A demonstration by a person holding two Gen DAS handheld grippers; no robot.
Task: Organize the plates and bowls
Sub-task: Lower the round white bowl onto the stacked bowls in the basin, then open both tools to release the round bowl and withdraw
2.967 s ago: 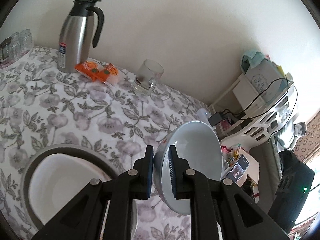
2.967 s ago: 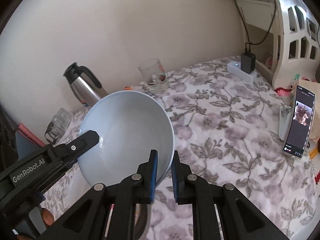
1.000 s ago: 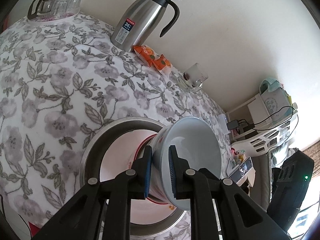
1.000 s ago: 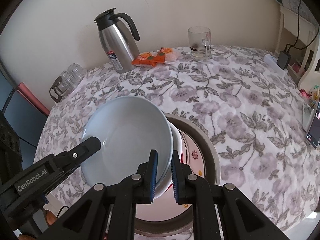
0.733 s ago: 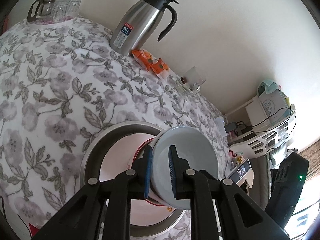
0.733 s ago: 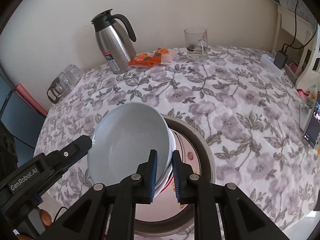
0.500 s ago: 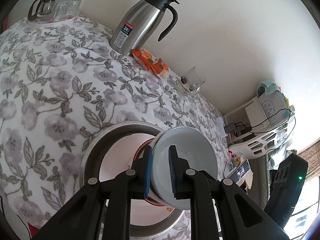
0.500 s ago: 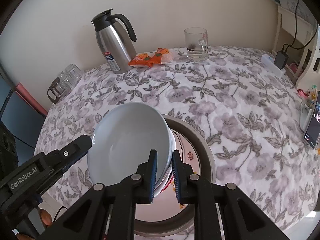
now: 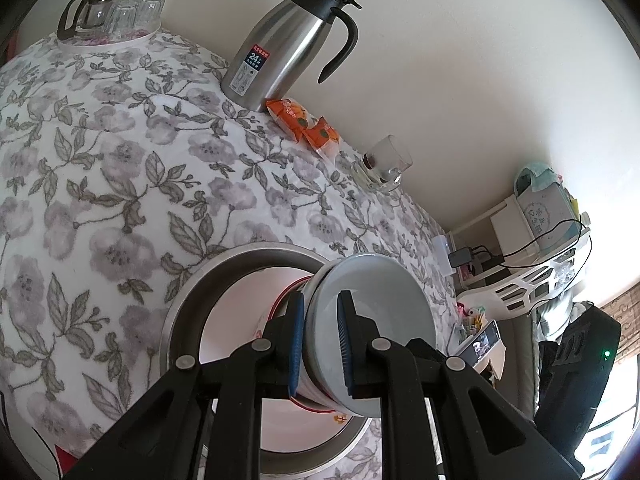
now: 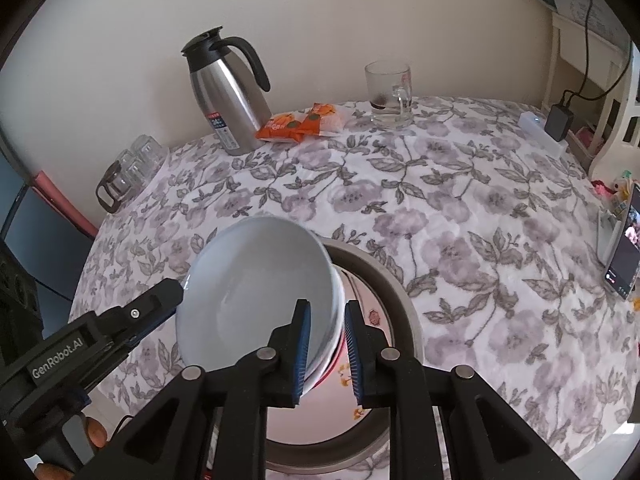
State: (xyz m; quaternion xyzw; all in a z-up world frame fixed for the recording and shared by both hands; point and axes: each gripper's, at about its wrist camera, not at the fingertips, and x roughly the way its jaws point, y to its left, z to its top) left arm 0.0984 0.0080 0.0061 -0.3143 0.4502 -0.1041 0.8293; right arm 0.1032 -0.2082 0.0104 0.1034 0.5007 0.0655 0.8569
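A pale blue bowl (image 9: 380, 308) (image 10: 256, 292) rests tilted on a stack of white, red-trimmed bowls (image 9: 310, 394) (image 10: 339, 344) inside a big grey-rimmed plate (image 9: 188, 300) (image 10: 388, 280). My left gripper (image 9: 320, 340) is shut on the bowl's rim; in the right wrist view it (image 10: 180, 290) clamps the bowl's left edge. My right gripper (image 10: 326, 336) straddles the near rim with its pads slightly apart. A sliver of gap shows beside the right pad.
Along the wall stand a steel jug (image 9: 288, 48) (image 10: 228, 92), orange snack packets (image 9: 304, 120) (image 10: 300, 122) and a glass mug (image 9: 382, 164) (image 10: 390, 92). A tray of glasses (image 9: 112, 12) sits far left. A phone (image 10: 624, 256) leans at the table's right edge.
The blue bowl came from above the bare cloth to over the plate and settled onto the bowl stack. The right jaws have widened a little; the left grip is unchanged.
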